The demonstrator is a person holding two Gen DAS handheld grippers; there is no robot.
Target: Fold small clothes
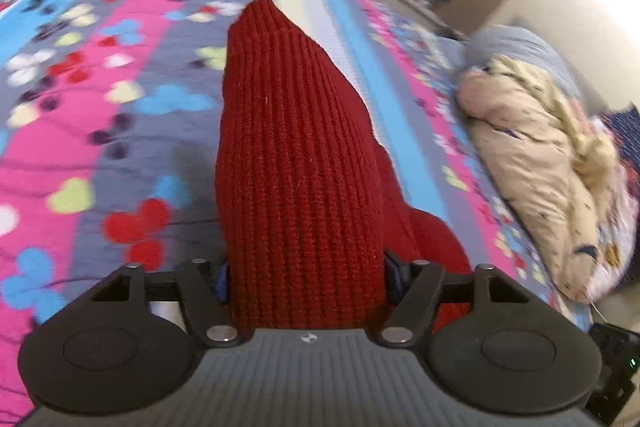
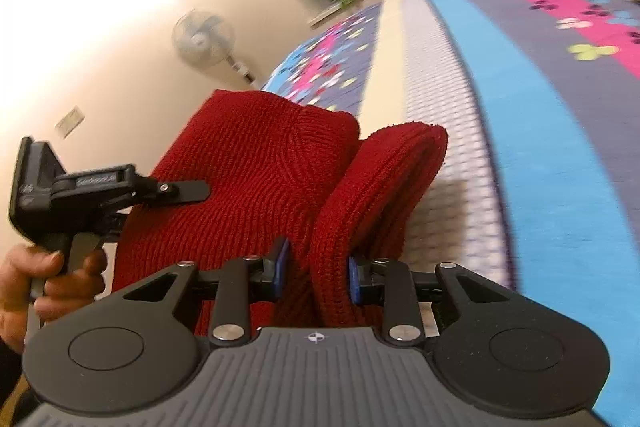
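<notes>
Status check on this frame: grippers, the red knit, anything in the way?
Left gripper shut on red knit garment. Right gripper shut on its bunched edge. Garment partly lifted off patterned bedspread. Beige bundle aside, not obstructing.

Black hand-held gripper [image 2: 318, 277] — blue pads [image 2: 282, 269], silver screws, ribbed grey base

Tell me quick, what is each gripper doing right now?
Left gripper: shut on the red knitted garment.
Right gripper: shut on a folded edge of the same red knitted garment.
</notes>
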